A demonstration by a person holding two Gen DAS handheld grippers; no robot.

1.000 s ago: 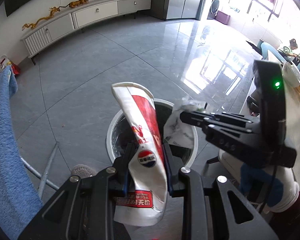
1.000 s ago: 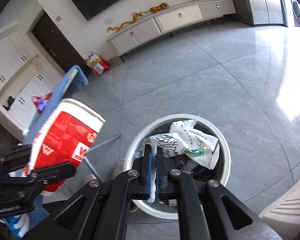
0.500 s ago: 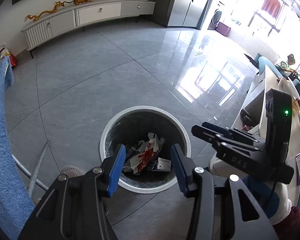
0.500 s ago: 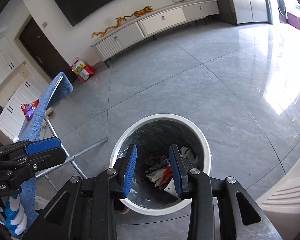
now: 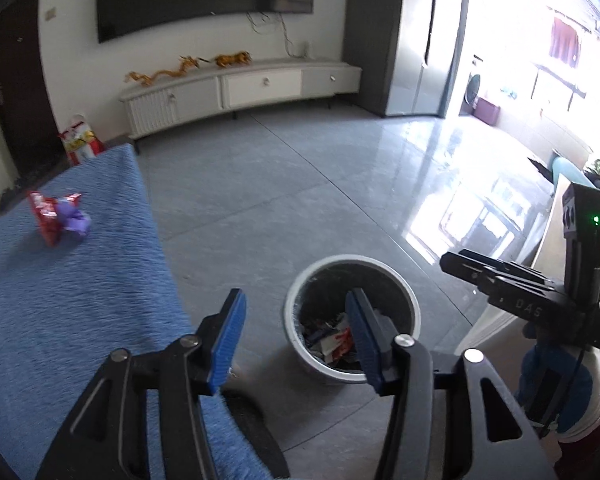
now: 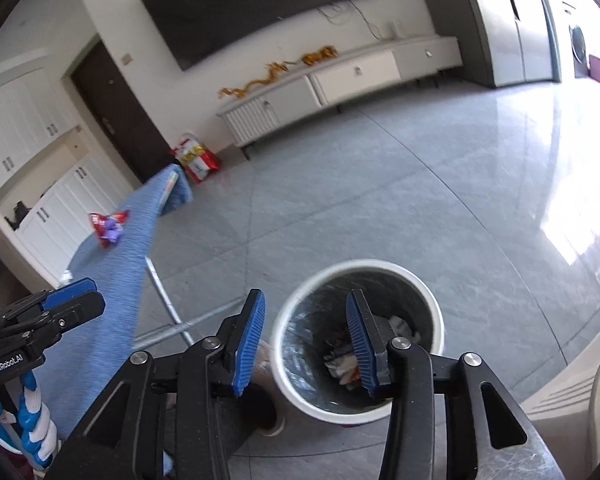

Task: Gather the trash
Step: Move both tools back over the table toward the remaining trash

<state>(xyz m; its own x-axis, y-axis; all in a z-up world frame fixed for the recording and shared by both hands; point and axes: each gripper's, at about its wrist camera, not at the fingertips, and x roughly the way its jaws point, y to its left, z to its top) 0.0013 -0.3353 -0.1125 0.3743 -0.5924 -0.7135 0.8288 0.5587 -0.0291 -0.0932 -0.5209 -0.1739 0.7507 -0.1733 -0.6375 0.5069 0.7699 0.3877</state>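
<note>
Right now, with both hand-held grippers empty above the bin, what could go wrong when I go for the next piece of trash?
1. The red and purple wrapper lies on loose blue cloth; a pinch may catch the cloth and drag it.
2. The left hand-held gripper and right hand-held gripper, jaws opening with nothing between them, hang close together, so reaching across could knock them together.
3. The bin stands right beside the cloth's metal leg; a low swing might tip it.

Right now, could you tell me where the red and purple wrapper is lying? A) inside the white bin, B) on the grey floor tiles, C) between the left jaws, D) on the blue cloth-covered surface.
D: the red and purple wrapper lies on the blue cloth, well apart from the white bin.
</note>
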